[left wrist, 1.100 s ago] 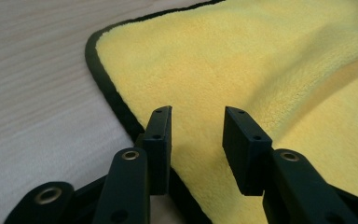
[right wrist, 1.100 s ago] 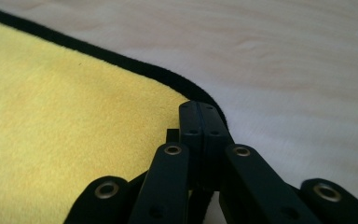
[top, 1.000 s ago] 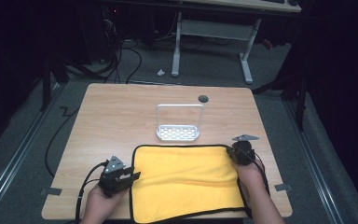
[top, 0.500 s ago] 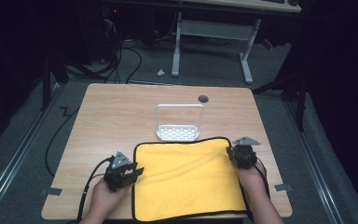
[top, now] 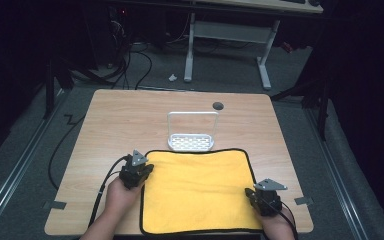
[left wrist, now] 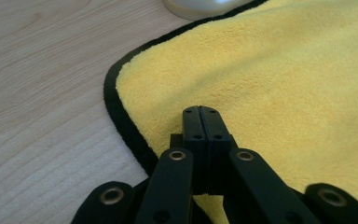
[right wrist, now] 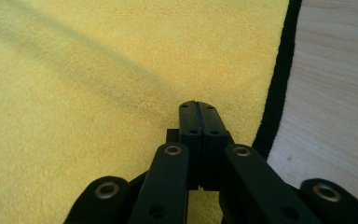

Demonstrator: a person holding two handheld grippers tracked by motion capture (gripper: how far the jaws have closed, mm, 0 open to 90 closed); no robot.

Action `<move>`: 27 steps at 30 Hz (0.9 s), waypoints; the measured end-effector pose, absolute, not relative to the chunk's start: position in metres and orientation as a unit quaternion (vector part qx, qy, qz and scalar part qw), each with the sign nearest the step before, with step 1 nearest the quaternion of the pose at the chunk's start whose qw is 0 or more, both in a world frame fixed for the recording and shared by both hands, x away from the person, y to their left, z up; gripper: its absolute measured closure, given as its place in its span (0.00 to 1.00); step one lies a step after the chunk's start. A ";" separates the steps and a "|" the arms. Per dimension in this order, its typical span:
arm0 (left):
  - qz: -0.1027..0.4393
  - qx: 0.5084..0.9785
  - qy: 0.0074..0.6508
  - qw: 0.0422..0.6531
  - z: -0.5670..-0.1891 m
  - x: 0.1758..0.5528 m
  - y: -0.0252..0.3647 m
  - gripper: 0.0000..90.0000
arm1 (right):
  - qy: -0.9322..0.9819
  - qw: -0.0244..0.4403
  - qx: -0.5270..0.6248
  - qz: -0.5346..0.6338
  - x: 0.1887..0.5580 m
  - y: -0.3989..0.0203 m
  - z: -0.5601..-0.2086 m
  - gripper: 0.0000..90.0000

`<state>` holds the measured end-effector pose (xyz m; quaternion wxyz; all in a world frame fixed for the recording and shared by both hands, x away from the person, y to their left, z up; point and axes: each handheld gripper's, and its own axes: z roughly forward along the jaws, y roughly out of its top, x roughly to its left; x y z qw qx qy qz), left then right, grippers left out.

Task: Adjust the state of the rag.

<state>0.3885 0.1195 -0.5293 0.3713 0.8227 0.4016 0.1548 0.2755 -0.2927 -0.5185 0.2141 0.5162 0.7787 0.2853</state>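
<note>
A yellow cloth (top: 197, 192) with a black hem lies flat on the near half of the wooden table (top: 130, 120). My left gripper (top: 146, 168) is at the cloth's left edge, just below its far left corner. In the left gripper view this gripper (left wrist: 200, 110) has its jaws closed flush, tips on the cloth (left wrist: 284, 79), no fold seen between them. My right gripper (top: 254, 192) is at the cloth's right edge, near the front. The right gripper view shows it (right wrist: 196, 104) shut too, resting on the cloth (right wrist: 98, 70) just inside the hem.
A small white perforated tray with a wire loop (top: 191, 141) stands right behind the cloth's far edge; its base shows in the left gripper view (left wrist: 200, 4). A dark round hole (top: 218, 105) sits in the table farther back. Cables trail off the left gripper.
The right gripper slid from the cloth's far right corner toward the front along the right edge. The left gripper moved away from me, up the left edge. The cloth stayed flat.
</note>
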 end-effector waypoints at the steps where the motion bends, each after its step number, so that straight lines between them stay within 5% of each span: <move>1: 0.155 0.824 0.401 0.370 -0.529 0.389 0.119 1.00 | 0.779 0.216 0.514 0.287 0.272 -0.293 -0.519 1.00; 6: 0.147 0.826 0.402 0.367 -0.527 0.390 0.120 1.00 | 0.777 0.220 0.513 0.291 0.263 -0.292 -0.520 0.97; 9: 0.153 0.812 0.408 0.388 -0.520 0.393 0.127 0.87 | 0.768 0.226 0.510 0.316 0.264 -0.289 -0.512 0.83; 19: 0.111 0.750 0.481 0.440 -0.525 0.429 0.148 0.61 | 0.789 0.233 0.437 0.363 0.265 -0.209 -0.496 0.74; 27: 0.104 0.763 0.479 0.421 -0.534 0.440 0.139 0.61 | 0.829 0.207 0.367 0.368 0.258 -0.141 -0.502 0.71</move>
